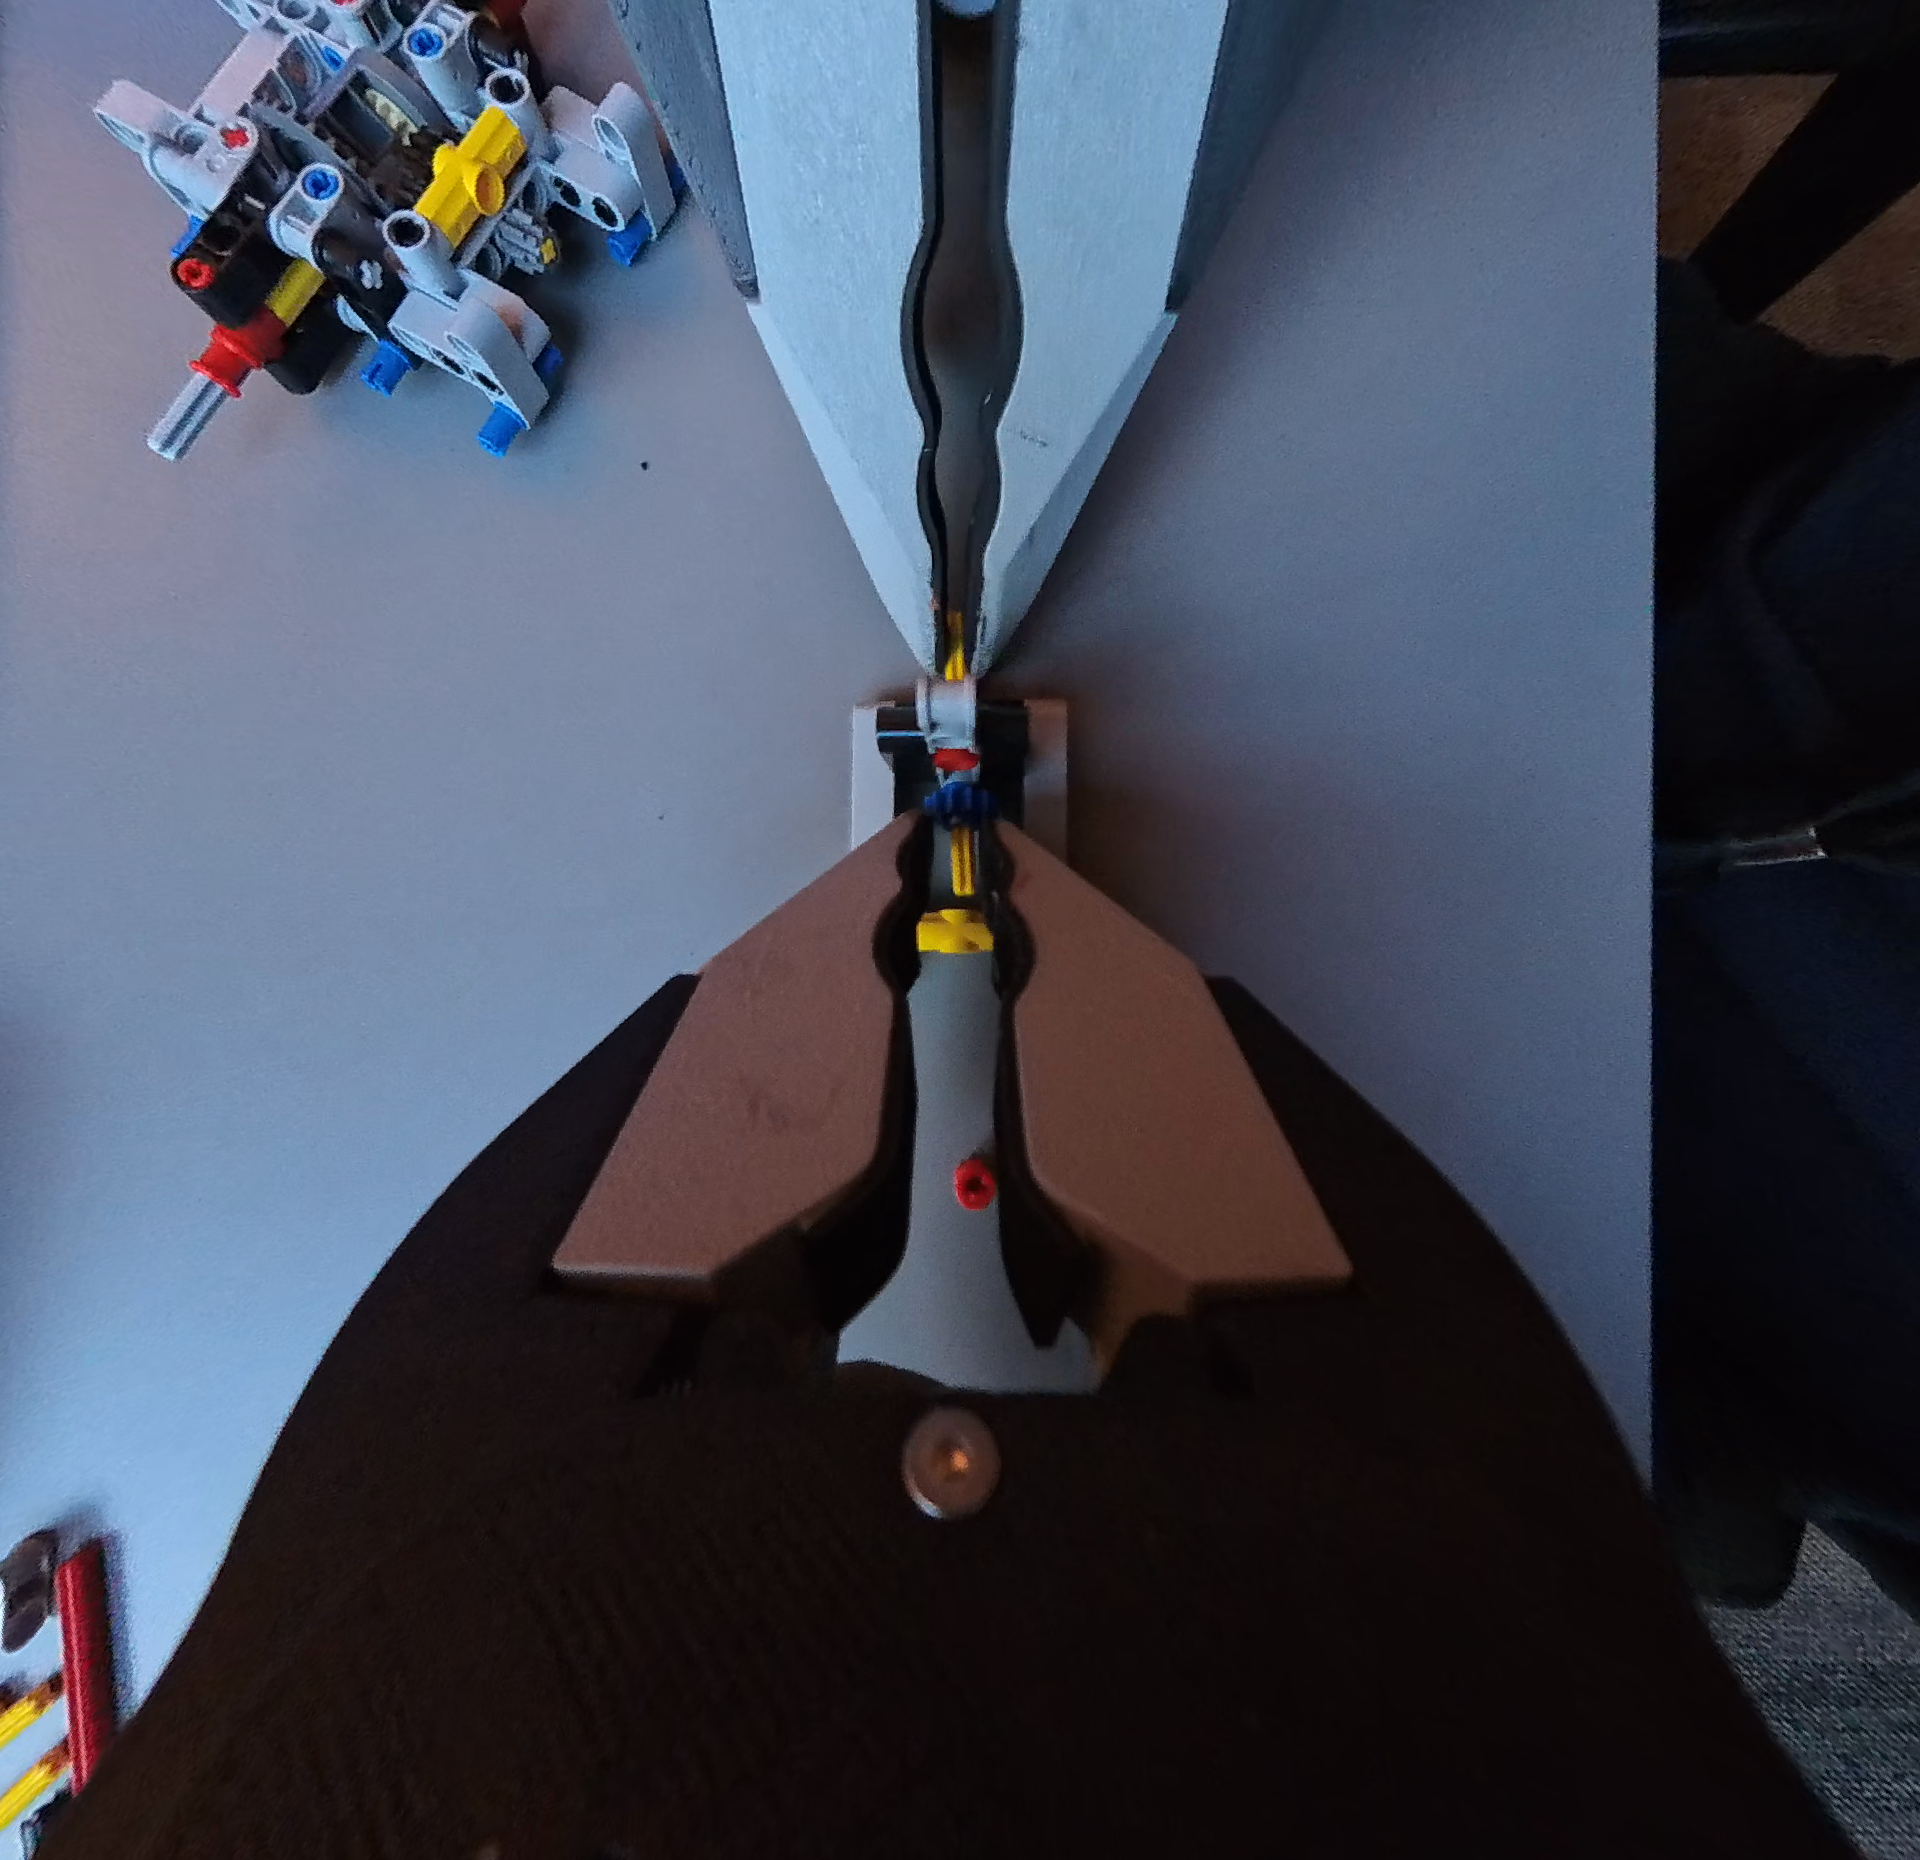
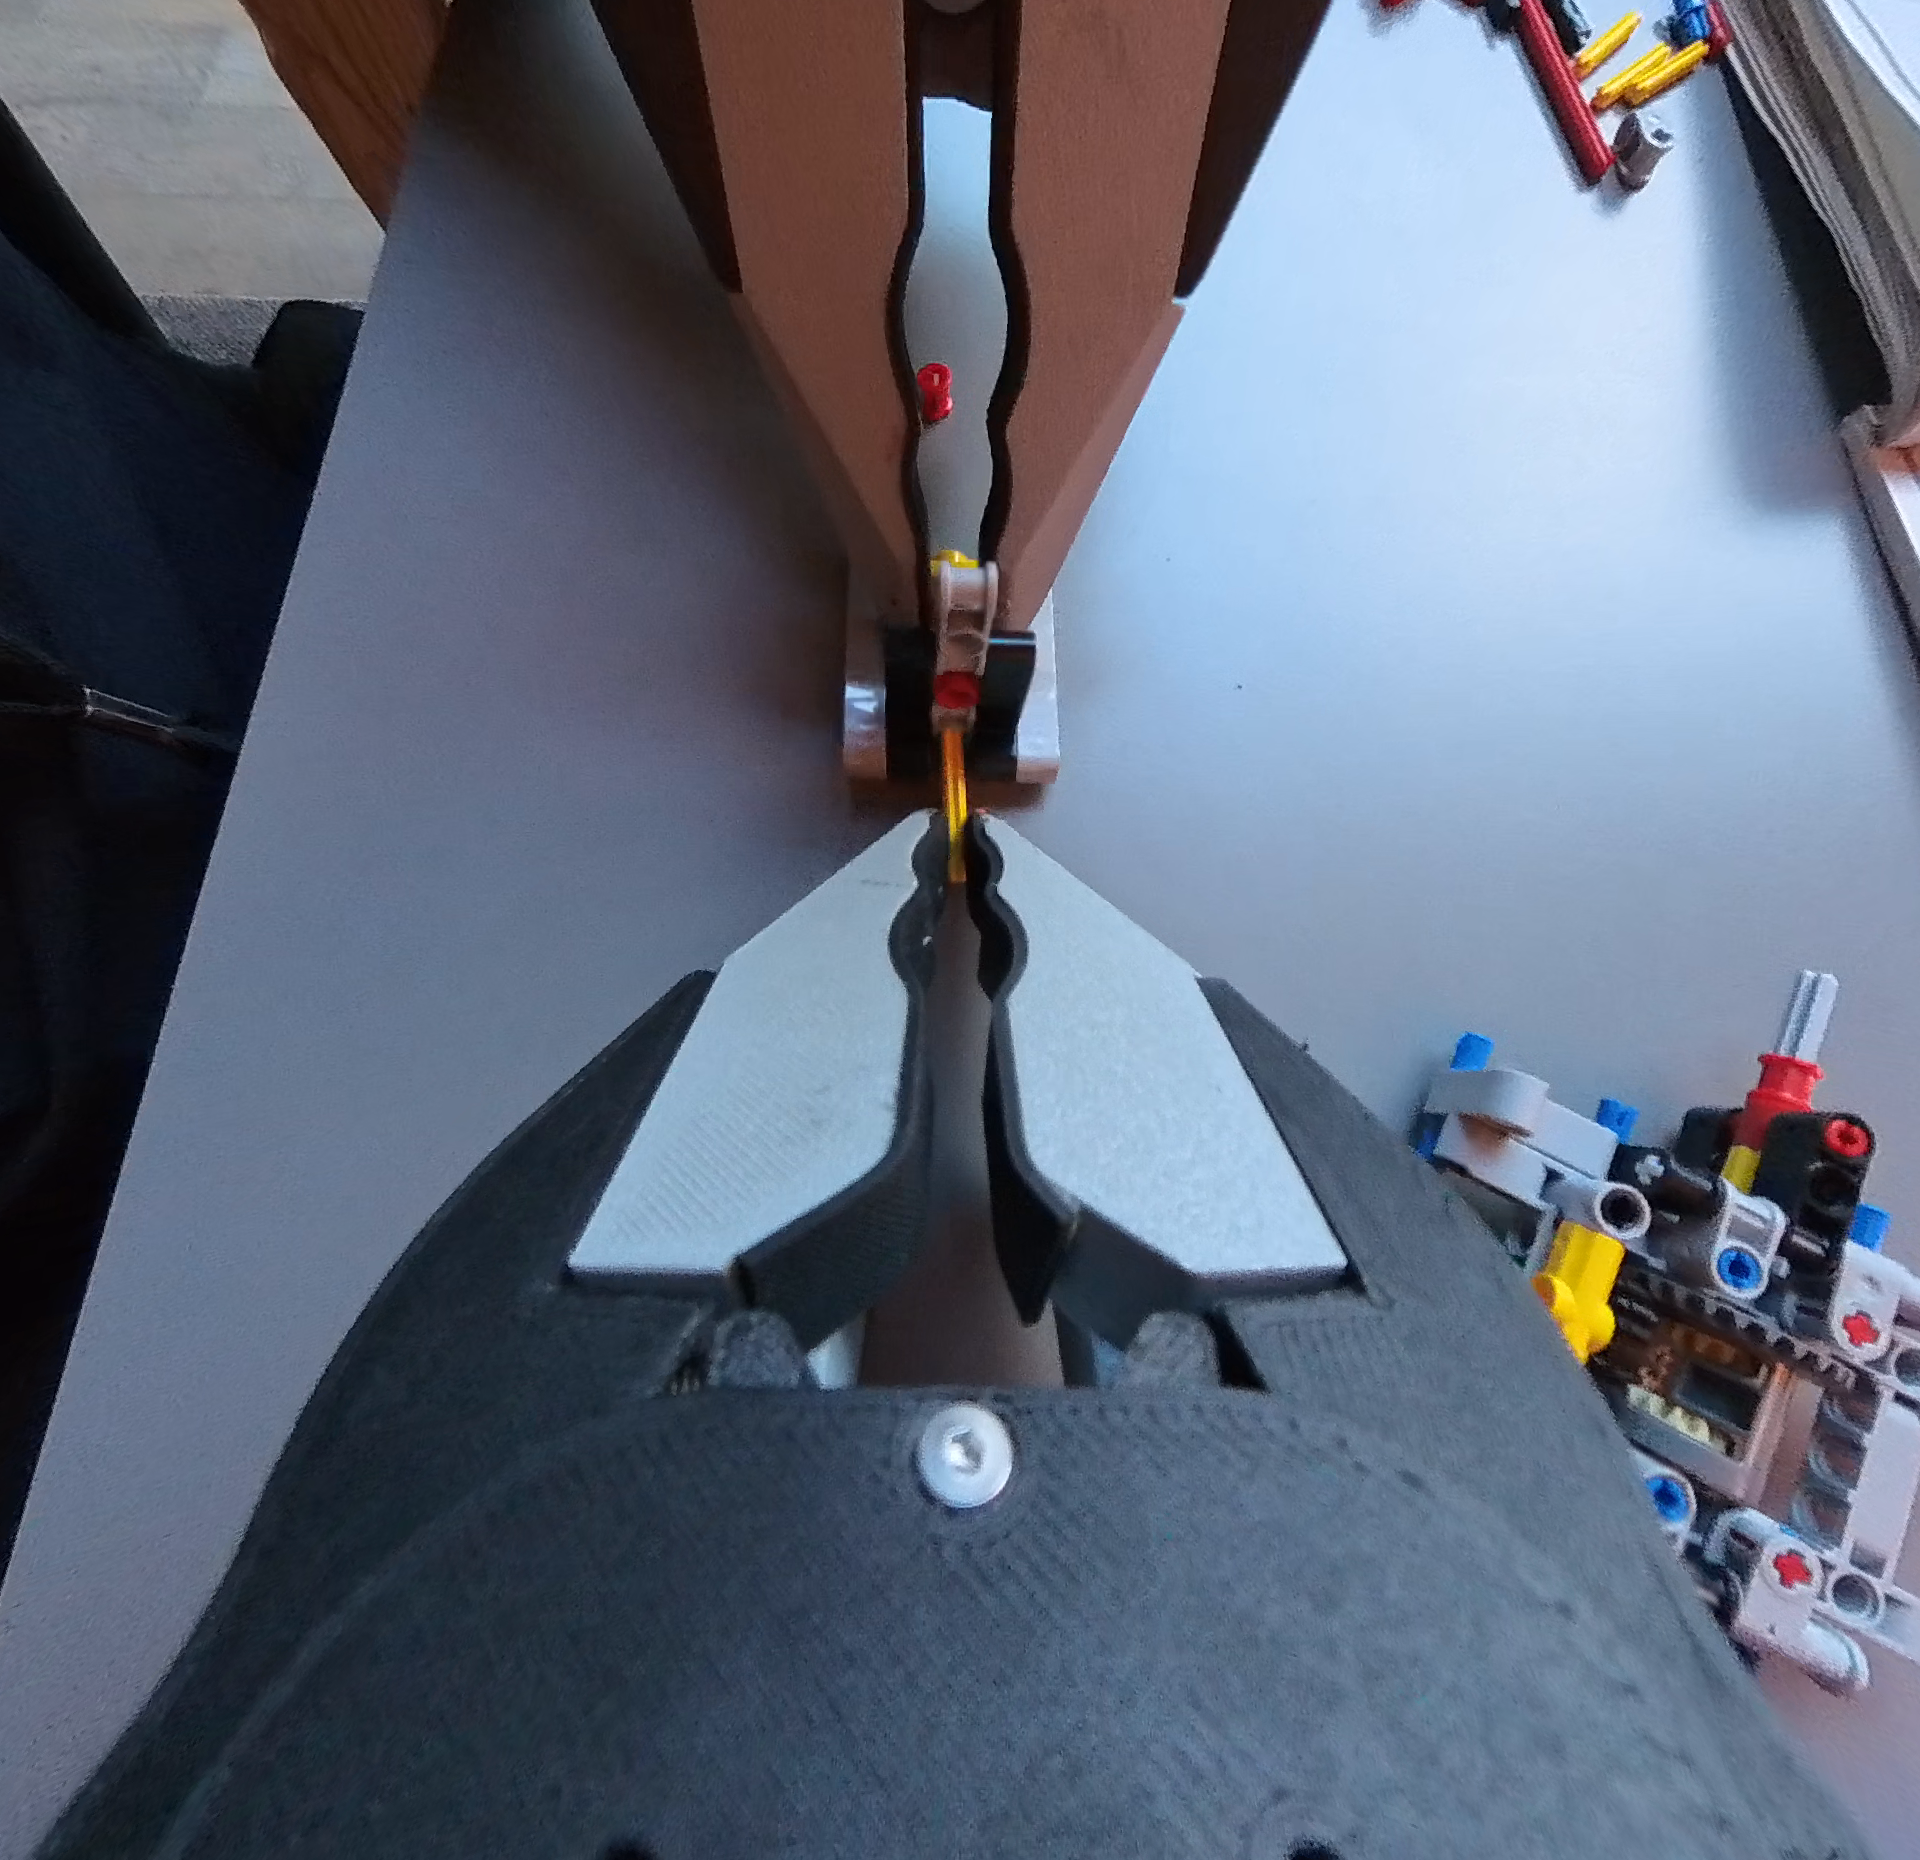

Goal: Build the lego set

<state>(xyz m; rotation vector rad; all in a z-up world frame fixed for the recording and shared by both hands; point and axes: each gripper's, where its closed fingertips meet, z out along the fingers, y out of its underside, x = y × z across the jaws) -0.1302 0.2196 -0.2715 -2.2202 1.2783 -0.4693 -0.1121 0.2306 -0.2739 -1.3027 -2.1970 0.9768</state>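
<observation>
the left gripper point(image 1: 961, 823), at 6 o'clock, has its narrow jaws clamped on a small grey part with a blue gear point(image 1: 957, 800). the right gripper point(image 2: 957, 834) pinches the yellow axle point(image 2: 953, 771) at 12 o'clock. a brick model point(image 1: 384, 189) sits at 10 o'clock on the table point(image 1: 416, 771).

**Both grippers tip to tip**

My left gripper point(image 1: 961, 834), tan-fingered, and my right gripper point(image 2: 956, 834), grey-fingered, face each other nose to nose, low over the table. Both sets of jaws are nearly closed, each pinching something thin at the tips.
</observation>
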